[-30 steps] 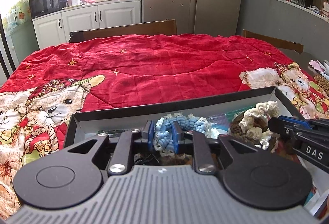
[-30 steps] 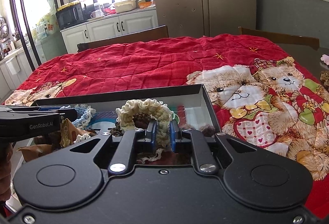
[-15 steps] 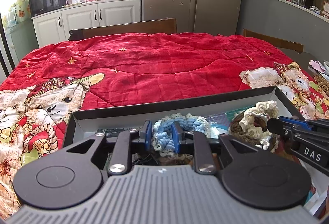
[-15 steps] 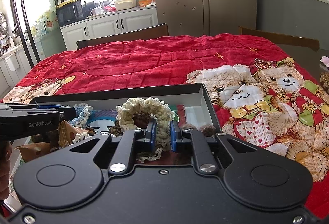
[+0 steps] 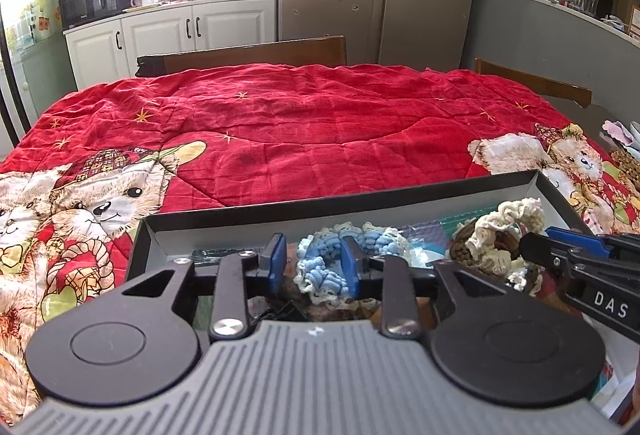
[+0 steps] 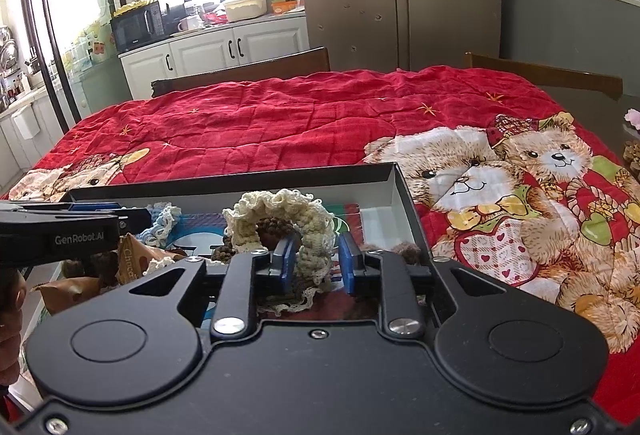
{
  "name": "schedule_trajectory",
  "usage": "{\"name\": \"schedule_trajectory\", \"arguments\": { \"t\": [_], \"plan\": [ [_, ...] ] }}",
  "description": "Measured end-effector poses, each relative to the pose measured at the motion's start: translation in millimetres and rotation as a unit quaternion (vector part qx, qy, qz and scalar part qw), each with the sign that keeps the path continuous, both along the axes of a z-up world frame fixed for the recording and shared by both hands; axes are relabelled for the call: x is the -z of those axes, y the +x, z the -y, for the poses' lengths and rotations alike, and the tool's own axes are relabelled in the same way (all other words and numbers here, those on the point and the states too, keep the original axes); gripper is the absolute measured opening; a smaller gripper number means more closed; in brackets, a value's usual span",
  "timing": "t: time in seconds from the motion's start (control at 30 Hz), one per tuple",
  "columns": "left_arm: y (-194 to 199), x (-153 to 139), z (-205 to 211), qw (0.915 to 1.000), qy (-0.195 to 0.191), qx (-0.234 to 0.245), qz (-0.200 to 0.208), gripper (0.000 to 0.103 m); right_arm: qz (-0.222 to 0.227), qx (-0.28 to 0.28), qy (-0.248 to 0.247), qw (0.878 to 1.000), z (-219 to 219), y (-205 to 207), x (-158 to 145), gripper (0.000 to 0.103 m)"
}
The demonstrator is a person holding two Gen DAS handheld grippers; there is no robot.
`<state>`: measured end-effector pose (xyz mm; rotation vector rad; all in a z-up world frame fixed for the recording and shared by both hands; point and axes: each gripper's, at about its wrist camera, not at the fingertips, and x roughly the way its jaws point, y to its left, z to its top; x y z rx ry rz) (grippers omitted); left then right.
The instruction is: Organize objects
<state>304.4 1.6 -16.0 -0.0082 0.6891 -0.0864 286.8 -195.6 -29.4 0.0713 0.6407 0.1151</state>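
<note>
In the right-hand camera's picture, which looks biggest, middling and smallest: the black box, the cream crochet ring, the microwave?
Largest to smallest as they look in that view:
1. black box
2. cream crochet ring
3. microwave
The microwave stands far off on the counter, so it may only look smaller than the ring because of distance.

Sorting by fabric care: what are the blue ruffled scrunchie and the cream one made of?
Blue scrunchie: apparently crocheted yarn, soft and matte, with looped ruffles and a paler edge. Cream scrunchie: the same crocheted look, frilly edge, brown knobbly core. Fibre type cannot be told.
</note>
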Motion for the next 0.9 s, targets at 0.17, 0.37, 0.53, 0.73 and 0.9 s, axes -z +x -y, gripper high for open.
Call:
{"name": "schedule_trajectory", "arguments": {
  "t": [0.17, 0.37, 0.53, 0.73, 0.9],
  "plan": [
    [-2, -3, -2, 1.0, -0.006, 0.0, 0.006, 0.054, 0.006, -0.006, -0.002, 1.0, -1, -2, -1, 0.03],
    [-7, -11, -4, 0.9997, -0.009, 0.0, 0.024, 0.063, 0.02, -0.008, -0.004, 1.0, -2, -7, -4, 0.04],
    [-10, -15, -6, 0.9996, -0.012, -0.001, 0.026, 0.065, 0.032, -0.007, -0.005, 0.999, -1, -10, -7, 0.046],
    [-20, -22, -8, 0.9992, -0.011, -0.009, 0.037, 0.071, 0.041, -0.004, -0.01, 0.999, 0, -15, -10, 0.051],
    [-30, -30, -8, 0.9985, -0.003, -0.015, 0.052, 0.077, 0.048, -0.001, -0.013, 0.999, 1, -21, -15, 0.056]
  ]
}}
